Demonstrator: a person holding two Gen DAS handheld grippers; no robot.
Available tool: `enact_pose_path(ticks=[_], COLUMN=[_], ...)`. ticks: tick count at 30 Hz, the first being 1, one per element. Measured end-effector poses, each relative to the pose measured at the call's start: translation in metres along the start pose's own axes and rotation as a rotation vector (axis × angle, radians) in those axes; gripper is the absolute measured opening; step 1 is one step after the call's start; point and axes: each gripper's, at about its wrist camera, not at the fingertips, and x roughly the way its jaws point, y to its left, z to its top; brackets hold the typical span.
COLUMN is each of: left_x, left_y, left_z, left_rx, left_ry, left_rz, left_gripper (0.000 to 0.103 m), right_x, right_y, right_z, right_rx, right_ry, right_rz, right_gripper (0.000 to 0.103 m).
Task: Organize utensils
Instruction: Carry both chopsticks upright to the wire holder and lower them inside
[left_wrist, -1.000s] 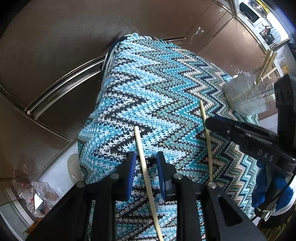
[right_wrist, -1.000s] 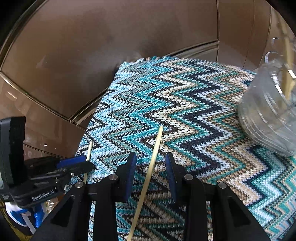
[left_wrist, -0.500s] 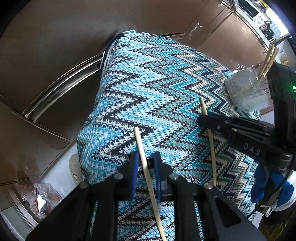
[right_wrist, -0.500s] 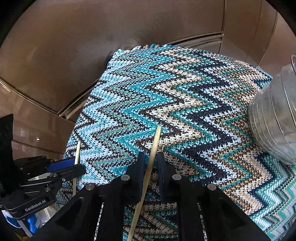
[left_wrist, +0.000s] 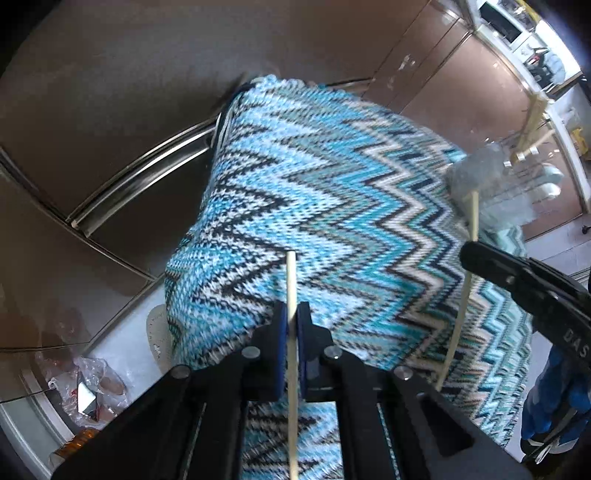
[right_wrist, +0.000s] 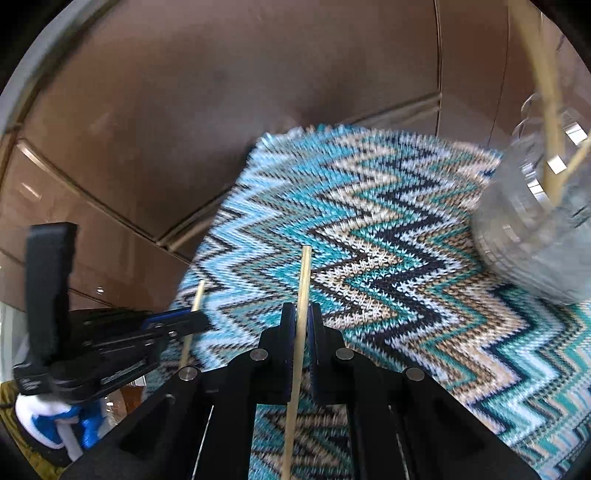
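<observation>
My left gripper (left_wrist: 291, 317) is shut on a pale wooden chopstick (left_wrist: 291, 280) and holds it lifted above the zigzag knitted cloth (left_wrist: 332, 192). My right gripper (right_wrist: 302, 317) is shut on a second chopstick (right_wrist: 304, 277), also above the cloth (right_wrist: 388, 258). In the left wrist view the right gripper's finger (left_wrist: 517, 269) and its chopstick (left_wrist: 469, 258) show at right. In the right wrist view the left gripper (right_wrist: 177, 321) and its chopstick (right_wrist: 195, 306) show at left. A clear ribbed glass holder (right_wrist: 535, 240) with several chopsticks (right_wrist: 546, 92) stands at the right.
The holder also shows in the left wrist view (left_wrist: 491, 184) at the cloth's far right. Brown cabinet fronts (right_wrist: 221, 92) rise behind the cloth. Crumpled plastic (left_wrist: 88, 384) lies on the pale floor at lower left. The cloth's left edge (left_wrist: 207, 206) drops off.
Both grippers went from open around the chopsticks to shut on them, then lifted them off the cloth. Both views have moved up and toward the glass holder.
</observation>
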Motion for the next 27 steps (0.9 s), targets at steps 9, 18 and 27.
enact_pose_path(ticks=[9,18,27], left_x=[-0.057,-0.111,-0.154], left_y=[-0.015,-0.034,-0.062], left_z=[-0.029,-0.069,-0.111], left_rx=[0.023,0.044,0.098], left_ry=[-0.15,-0.278,-0.376], left_rz=[-0.033,-0.109,-0.153], left_gripper=[0.005,0.005,0.005], right_x=[-0.086,-0.146,-0.19], right_y=[0.041,0.06,0.079], right_z=[-0.049,-0.107,-0.149], right_rx=[-0.119,-0.17,-0.204], right_ry=[-0.212,-0.345,-0.436], right_rz=[-0.118,-0.217,-0.307], right_gripper=[0.005,0.005,0.005])
